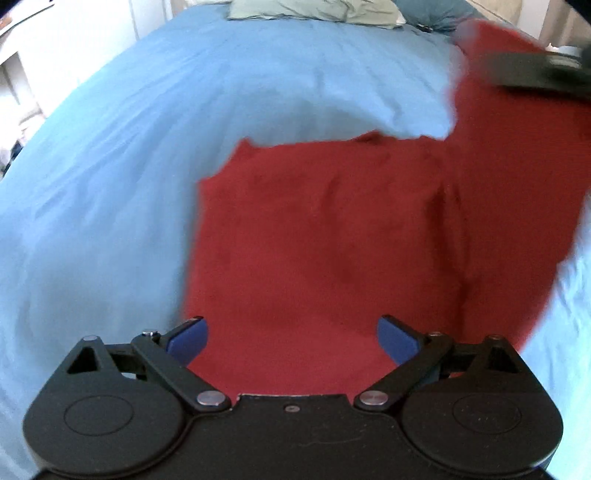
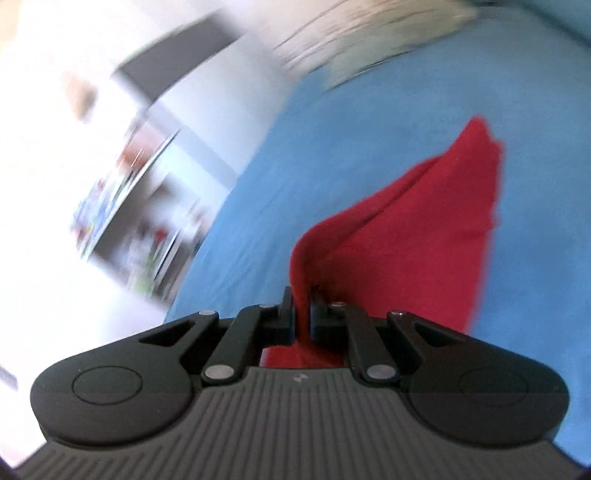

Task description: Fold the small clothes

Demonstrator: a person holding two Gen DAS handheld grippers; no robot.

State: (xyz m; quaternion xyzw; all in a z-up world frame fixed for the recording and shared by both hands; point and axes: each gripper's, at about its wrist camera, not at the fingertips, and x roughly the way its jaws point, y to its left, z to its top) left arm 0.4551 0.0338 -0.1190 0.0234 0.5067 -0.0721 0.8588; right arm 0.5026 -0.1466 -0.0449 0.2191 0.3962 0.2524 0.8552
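Right gripper (image 2: 302, 301) is pinching a fold of the red garment (image 2: 406, 236) between its closed fingers, lifting that edge so the cloth is rising in a peaked ridge above the blue bedsheet (image 2: 332, 140); the gripper is pointing moderately downward. Left gripper (image 1: 291, 334) is pointing steeply downward with its blue pads (image 1: 190, 338) spread wide and holding nothing, hovering over the near part of the garment, which is lying on the sheet. Pale green bedding (image 1: 314, 9) is lying at the far end.
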